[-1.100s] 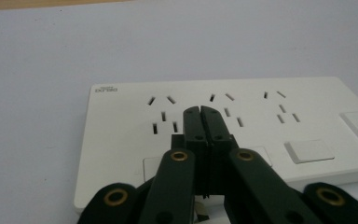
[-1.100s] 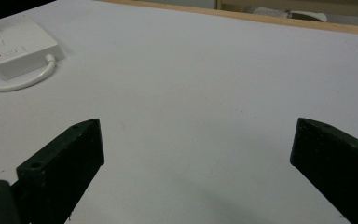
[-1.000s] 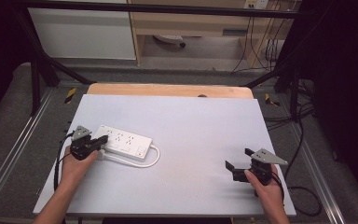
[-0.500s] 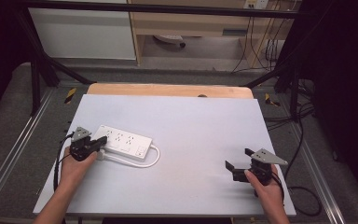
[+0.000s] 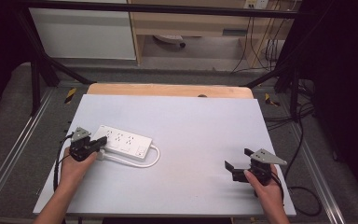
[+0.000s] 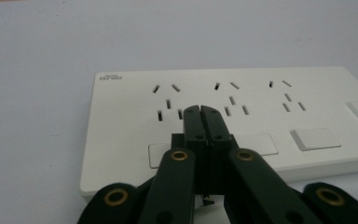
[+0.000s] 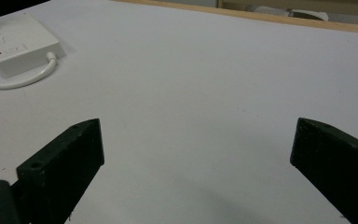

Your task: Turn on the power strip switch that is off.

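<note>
Power strip [image 5: 123, 143] lies at nine o'clock on the counter [image 5: 191, 121]; left tool [image 6: 200, 112], pressed together, seems poised to press a switch [image 6: 315, 139], needing a downward push; right tool [image 5: 238, 159] spread, idle at four o'clock.

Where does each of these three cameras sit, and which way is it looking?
High view: above the person's side, looking forward and down on the table; both forearms, left gripper, right gripper.
Left gripper view: rides that gripper, facing the power strip; jaws shut.
Right gripper view: along its open gripper across the table.
All share the power strip.
</note>
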{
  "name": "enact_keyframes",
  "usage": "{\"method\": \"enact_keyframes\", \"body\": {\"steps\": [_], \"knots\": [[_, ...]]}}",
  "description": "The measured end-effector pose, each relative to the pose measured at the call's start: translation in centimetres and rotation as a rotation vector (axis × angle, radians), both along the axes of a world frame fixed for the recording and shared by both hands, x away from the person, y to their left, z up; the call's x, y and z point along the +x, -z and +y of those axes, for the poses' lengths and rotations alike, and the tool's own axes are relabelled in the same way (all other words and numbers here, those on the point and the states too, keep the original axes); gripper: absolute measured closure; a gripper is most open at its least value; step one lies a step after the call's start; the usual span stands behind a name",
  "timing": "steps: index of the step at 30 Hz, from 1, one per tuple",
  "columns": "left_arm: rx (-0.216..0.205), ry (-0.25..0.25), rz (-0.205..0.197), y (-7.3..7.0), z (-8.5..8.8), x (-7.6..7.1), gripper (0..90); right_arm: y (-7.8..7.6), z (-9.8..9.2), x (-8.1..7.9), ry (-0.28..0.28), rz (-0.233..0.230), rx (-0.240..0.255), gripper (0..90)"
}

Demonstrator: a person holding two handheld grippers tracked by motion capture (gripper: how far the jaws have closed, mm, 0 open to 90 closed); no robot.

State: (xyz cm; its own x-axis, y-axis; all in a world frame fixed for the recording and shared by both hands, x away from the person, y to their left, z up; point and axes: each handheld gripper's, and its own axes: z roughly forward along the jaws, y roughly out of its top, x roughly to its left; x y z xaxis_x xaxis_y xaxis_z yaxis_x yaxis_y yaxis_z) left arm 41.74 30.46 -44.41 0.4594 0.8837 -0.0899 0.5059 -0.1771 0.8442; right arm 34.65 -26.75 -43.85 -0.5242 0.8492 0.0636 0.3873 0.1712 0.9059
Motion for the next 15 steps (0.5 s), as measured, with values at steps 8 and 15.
{"method": "enact_keyframes", "body": {"steps": [8,15], "knots": [[-0.005,0.001,0.005,0.02,0.06,0.03,90.0,0.00,0.03,0.00,0.000,0.002,-0.002,3.2],[-0.001,0.005,0.021,0.08,0.05,0.07,90.0,0.02,0.08,-0.01,-0.001,0.003,-0.003,3.2]]}}
